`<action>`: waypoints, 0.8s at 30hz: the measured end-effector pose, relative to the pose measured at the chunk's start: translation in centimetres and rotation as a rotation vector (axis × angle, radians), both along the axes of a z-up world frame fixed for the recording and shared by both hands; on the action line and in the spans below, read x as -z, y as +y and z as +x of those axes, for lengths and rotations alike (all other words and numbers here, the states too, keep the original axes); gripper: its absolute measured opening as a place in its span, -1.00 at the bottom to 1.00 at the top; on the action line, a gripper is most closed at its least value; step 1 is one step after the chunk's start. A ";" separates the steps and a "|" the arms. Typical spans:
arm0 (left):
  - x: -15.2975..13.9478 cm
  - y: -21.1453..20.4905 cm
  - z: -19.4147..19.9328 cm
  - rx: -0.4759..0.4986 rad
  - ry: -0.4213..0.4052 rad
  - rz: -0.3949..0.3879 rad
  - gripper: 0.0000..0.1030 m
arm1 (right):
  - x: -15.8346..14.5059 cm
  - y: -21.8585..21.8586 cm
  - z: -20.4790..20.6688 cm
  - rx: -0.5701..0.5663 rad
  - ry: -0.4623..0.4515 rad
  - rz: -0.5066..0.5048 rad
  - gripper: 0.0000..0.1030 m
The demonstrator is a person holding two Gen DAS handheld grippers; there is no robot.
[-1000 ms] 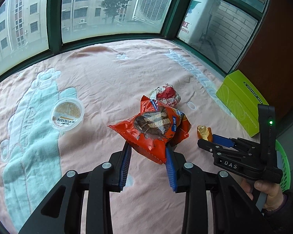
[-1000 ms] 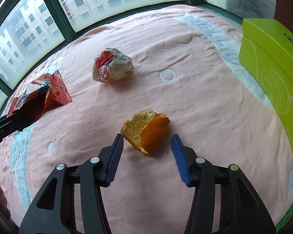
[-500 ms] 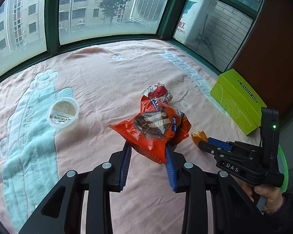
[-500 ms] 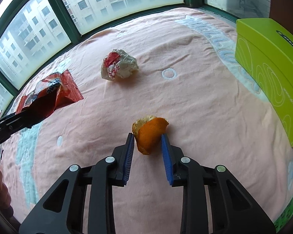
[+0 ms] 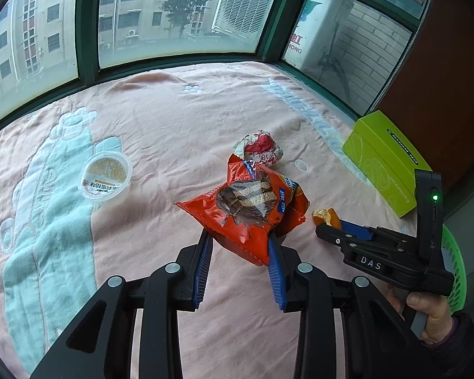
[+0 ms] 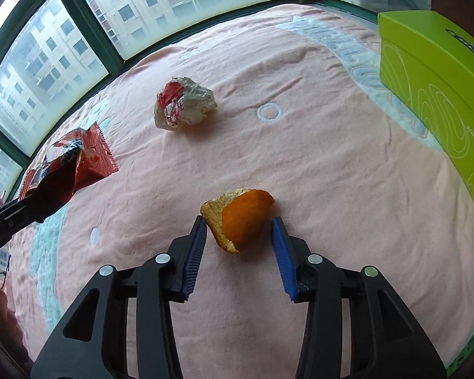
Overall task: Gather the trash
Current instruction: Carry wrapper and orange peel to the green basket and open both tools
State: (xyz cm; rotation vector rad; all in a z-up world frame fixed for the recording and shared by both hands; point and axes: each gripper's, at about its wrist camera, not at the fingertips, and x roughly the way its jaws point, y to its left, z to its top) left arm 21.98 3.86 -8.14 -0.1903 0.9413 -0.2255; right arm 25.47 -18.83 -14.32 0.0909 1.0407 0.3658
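My left gripper (image 5: 239,242) is shut on a red snack bag (image 5: 248,208) and holds it above the pink blanket (image 5: 173,120); the bag also shows in the right wrist view (image 6: 69,167). My right gripper (image 6: 239,230) is shut on a piece of orange peel (image 6: 240,216), lifted a little off the blanket; the peel also shows in the left wrist view (image 5: 324,216). A crumpled red and white wrapper (image 5: 259,150) lies beyond the bag, also in the right wrist view (image 6: 183,104). A round plastic cup (image 5: 106,177) lies to the left.
A lime-green box (image 5: 385,164) stands at the blanket's right edge, also in the right wrist view (image 6: 433,88). A green basket (image 5: 455,271) sits at the lower right, behind my right hand. Windows with dark green frames run along the far side.
My right gripper closed on the orange peel and lifted it. My left gripper kept hold of the snack bag and rose a little.
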 end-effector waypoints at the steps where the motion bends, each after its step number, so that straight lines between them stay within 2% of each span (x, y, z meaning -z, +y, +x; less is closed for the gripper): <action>1: 0.1 0.0 0.0 0.000 0.002 0.001 -0.37 | 0.0 0.0 0.0 0.000 -0.003 -0.002 -0.17; 4: 0.1 -0.1 0.0 0.001 0.007 -0.002 -0.37 | -0.1 -0.2 -0.4 -0.002 -0.009 0.004 -0.33; 7: 0.0 -0.5 -0.1 0.010 0.004 0.002 -0.37 | -0.6 -0.8 -1.0 0.003 -0.019 0.013 -0.38; 15: -1.5 -2.6 -1.4 0.048 -0.025 0.003 -0.37 | -3.7 -3.9 -5.1 0.015 -0.087 -0.008 -0.39; 24: -3.2 -8.4 -3.5 0.150 -0.053 -0.022 -0.37 | -7.1 -10.6 -11.3 0.105 -0.133 -0.022 -0.39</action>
